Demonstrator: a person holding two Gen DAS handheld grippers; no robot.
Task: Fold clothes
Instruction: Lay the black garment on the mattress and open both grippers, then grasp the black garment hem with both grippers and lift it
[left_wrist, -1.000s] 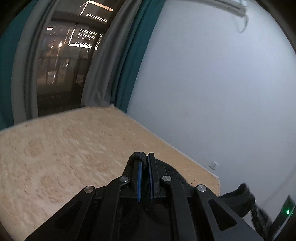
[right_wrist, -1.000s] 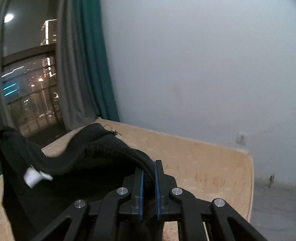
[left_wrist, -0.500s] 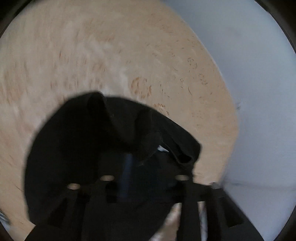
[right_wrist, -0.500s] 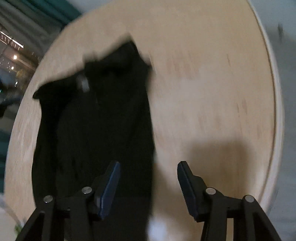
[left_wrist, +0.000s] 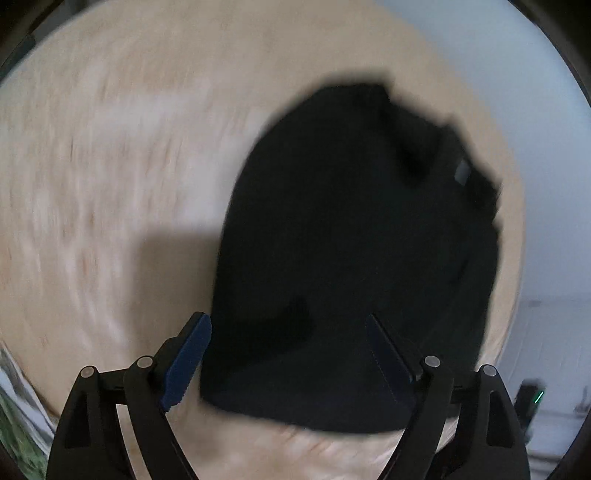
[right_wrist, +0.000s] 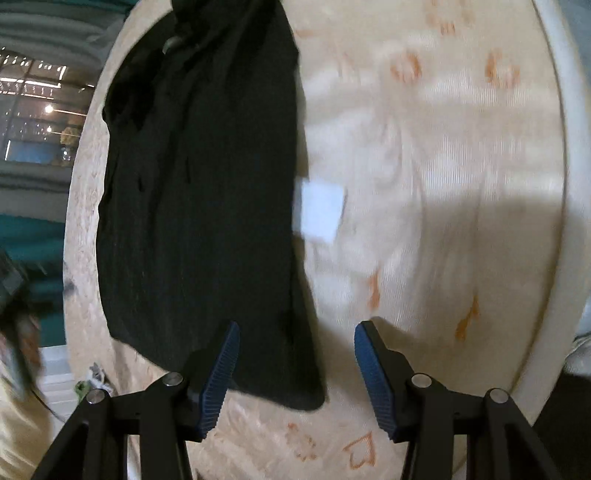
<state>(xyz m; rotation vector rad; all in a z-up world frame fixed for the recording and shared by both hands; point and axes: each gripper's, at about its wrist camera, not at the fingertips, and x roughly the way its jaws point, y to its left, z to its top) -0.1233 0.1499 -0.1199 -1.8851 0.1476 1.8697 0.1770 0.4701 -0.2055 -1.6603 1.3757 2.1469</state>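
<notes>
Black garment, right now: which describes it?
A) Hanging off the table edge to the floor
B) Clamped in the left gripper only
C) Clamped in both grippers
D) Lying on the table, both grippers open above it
D: the black garment lies on the table, with the left gripper and right gripper both spread wide and gripping nothing.

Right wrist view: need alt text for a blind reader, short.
A black knit garment lies spread along the left half of a pale patterned table covering, with a small white tag at its right edge. The right gripper hangs above the garment's near corner, jaws wide apart and holding nothing. The picture is motion-blurred.
</notes>
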